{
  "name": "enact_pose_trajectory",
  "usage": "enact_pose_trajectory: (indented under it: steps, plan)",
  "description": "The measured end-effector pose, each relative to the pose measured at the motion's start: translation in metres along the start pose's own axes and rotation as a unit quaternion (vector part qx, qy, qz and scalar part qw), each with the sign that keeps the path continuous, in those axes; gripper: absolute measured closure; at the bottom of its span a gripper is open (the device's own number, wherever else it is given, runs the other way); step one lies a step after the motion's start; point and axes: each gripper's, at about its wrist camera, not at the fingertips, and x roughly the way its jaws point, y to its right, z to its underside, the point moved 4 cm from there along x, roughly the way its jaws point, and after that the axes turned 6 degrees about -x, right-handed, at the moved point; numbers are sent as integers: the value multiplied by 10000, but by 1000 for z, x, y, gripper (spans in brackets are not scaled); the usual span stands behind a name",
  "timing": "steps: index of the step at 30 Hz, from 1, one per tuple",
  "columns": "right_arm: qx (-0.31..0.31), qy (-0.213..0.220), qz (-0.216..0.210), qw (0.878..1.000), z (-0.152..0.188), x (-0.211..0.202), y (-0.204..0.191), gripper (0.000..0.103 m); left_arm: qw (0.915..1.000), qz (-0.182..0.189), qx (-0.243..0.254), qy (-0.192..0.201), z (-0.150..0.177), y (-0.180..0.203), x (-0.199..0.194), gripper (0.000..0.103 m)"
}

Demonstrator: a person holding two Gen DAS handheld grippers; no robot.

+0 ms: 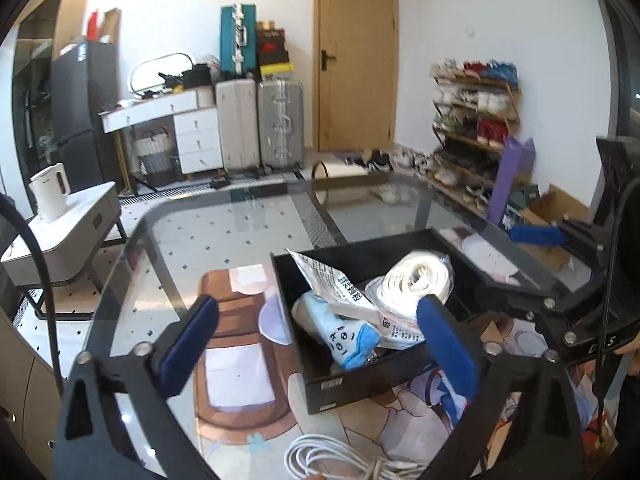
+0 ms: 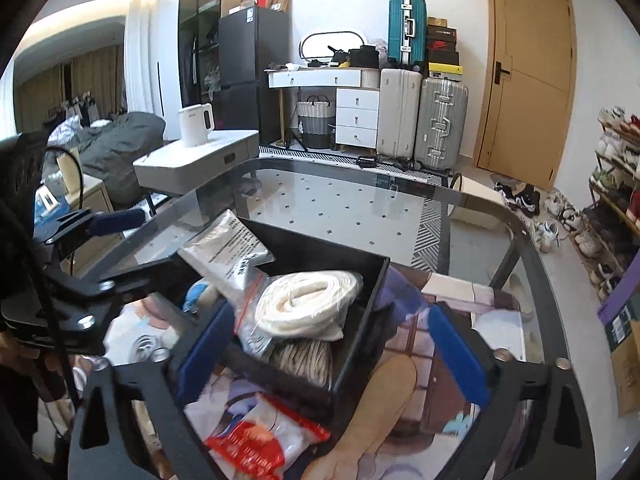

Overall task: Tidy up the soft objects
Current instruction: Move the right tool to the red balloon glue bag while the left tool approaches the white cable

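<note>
A black box point(image 1: 320, 394) stands on the glass table point(image 1: 248, 216). It holds a blue sock point(image 1: 344, 336), a bagged white rope coil point(image 1: 416, 280), and white printed packets point(image 1: 340, 284). My left gripper point(image 1: 320, 344) is open and empty, hovering over the box's near left corner. In the right wrist view the box point(image 2: 360, 344) also holds a beige rope coil point(image 2: 308, 356) under the white coil point(image 2: 308, 304). My right gripper point(image 2: 332, 352) is open and empty, straddling the box's near corner. A red and white packet point(image 2: 260, 436) lies below it on the table.
A white cable point(image 1: 340, 460) lies on the table near the left gripper. The right gripper point(image 1: 536, 236) reaches in at the right of the left view. A white side table with a kettle point(image 1: 50, 192) stands left. Suitcases point(image 1: 260, 124), a door and a shoe rack point(image 1: 472, 128) are behind.
</note>
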Motion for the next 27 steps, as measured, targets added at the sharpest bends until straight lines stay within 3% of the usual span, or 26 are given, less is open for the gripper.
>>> enact_pose_trajectory:
  steps: [9, 27]
  plan:
    - [215, 19, -115, 9997, 21, -26, -6, 1, 9990, -436, -7, -67, 21, -1, -19, 0]
    - [260, -313, -155, 9991, 43, -33, -8, 1, 9964, -756, -75, -374, 65, 0, -25, 0]
